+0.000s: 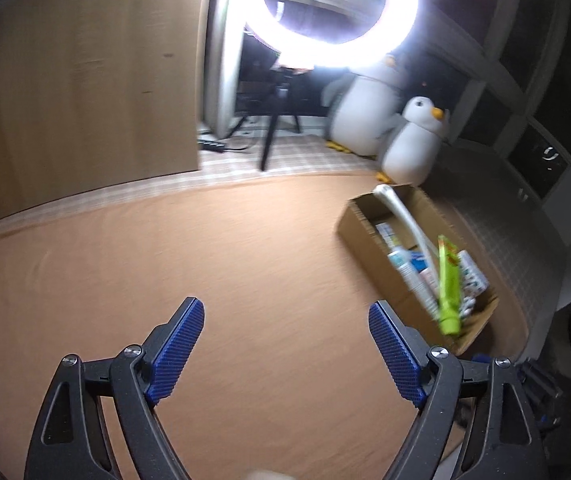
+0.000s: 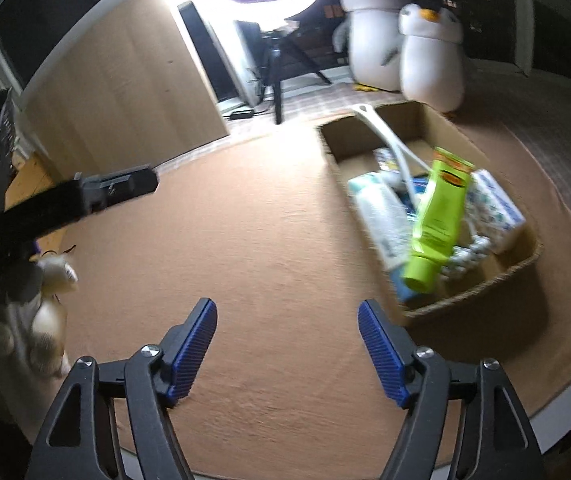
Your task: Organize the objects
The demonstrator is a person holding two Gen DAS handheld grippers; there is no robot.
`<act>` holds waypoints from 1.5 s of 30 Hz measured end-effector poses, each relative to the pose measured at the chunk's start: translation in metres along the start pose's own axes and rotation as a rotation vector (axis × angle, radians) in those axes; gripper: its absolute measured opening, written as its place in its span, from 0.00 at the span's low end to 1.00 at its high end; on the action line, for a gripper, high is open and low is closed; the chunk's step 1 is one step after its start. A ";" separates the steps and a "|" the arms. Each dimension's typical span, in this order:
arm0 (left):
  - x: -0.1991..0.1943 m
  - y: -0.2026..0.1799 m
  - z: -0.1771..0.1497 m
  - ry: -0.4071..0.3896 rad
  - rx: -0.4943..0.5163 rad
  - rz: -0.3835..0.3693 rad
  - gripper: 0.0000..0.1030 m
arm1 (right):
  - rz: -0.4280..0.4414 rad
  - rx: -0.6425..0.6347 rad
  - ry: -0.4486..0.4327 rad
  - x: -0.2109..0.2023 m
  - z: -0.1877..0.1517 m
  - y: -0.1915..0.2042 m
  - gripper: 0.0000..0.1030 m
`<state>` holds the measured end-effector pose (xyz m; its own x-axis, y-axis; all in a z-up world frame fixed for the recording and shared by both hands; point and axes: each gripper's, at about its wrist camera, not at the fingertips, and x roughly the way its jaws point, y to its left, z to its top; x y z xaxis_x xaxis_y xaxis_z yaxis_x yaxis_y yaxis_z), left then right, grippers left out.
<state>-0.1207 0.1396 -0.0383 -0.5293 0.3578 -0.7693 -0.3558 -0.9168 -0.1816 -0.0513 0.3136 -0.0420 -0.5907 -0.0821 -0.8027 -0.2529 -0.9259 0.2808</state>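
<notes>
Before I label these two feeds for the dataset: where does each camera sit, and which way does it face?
Left wrist: sits behind the open left gripper, angled down over the orange mat; the cardboard box lies far right.
Right wrist: sits behind the open right gripper, angled down likewise; the box is closer, and a hand shows at left.
Shared: box, green tube, two plush penguins, ring light.

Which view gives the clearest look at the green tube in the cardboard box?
The right wrist view: the green tube faces the camera broadside, cap toward the viewer, lying atop other items in the cardboard box. In the left wrist view it appears narrow, edge-on and blurred near the frame's right side.
</notes>
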 end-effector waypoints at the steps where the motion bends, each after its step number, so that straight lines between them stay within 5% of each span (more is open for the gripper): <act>1: -0.005 0.008 -0.004 0.000 -0.008 0.010 0.85 | 0.005 -0.014 -0.001 0.002 0.001 0.009 0.69; 14: -0.061 0.086 -0.075 0.014 -0.079 0.171 0.85 | 0.032 -0.137 -0.020 0.019 -0.002 0.091 0.69; 22: -0.079 0.118 -0.106 0.033 -0.139 0.205 0.85 | 0.016 -0.200 -0.035 0.027 -0.009 0.125 0.69; 45: -0.088 0.145 -0.117 0.035 -0.192 0.229 0.85 | -0.007 -0.270 -0.042 0.031 -0.020 0.154 0.70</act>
<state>-0.0360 -0.0457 -0.0684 -0.5513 0.1342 -0.8234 -0.0762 -0.9910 -0.1104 -0.0928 0.1614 -0.0346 -0.6226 -0.0649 -0.7798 -0.0470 -0.9916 0.1201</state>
